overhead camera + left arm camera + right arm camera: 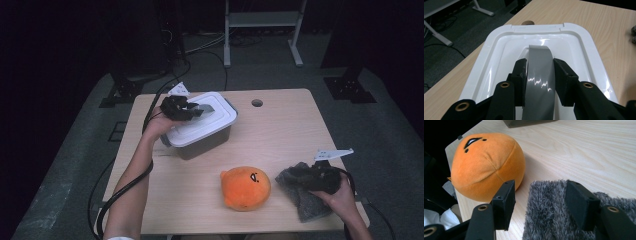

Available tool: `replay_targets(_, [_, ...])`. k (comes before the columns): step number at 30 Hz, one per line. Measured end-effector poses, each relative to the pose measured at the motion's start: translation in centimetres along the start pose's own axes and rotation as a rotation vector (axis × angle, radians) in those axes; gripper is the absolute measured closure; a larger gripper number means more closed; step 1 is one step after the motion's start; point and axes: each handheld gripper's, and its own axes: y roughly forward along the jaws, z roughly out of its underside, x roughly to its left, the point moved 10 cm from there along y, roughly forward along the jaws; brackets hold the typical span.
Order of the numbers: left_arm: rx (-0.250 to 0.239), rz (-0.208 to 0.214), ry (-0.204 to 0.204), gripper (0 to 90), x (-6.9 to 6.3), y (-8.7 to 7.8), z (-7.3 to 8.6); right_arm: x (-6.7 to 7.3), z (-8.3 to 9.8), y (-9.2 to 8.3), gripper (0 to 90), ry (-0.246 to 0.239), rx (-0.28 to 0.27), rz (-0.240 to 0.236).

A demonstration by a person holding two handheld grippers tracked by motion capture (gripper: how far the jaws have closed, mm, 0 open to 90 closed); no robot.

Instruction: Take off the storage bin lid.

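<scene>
the left gripper [539, 75] clamps the grey handle [539, 75] of a white lid [202, 119] on a box at the table's [280, 130] far left, the handle's long axis running along the jaws toward the lid's far rim; right gripper [541, 202] gapes over grey fuzzy cloth [551, 217].

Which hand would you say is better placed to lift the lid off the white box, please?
Probably the left: its claw is already closed on the grey handle of the lid, while the right claw hangs open over the grey fuzzy cloth, far away.
</scene>
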Motion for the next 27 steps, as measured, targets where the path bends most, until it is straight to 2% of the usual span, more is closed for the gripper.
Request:
replay_targets(3, [0.005, -0.003, 0.000, 65.1, -0.03, 0.04, -0.07, 0.06, 0.00, -0.04, 40.3, 0.000, 0.000, 0.001])
replay_targets(10, [0.021, -0.001, 0.026, 66.3, -0.12, -0.06, -0.07, 0.18, -0.06, 0.04, 40.4, -0.001, 0.001, -0.004])
replay_targets(22, [0.048, -0.001, 0.023, 66.6, -0.28, -0.19, -0.10, 0.24, -0.06, 0.06, 40.5, -0.002, 0.000, -0.007])
replay_targets(27, [0.039, 0.005, 0.013, 66.6, -0.25, -0.17, -0.03, 0.34, -0.07, 0.03, 40.5, -0.003, 0.000, -0.007])
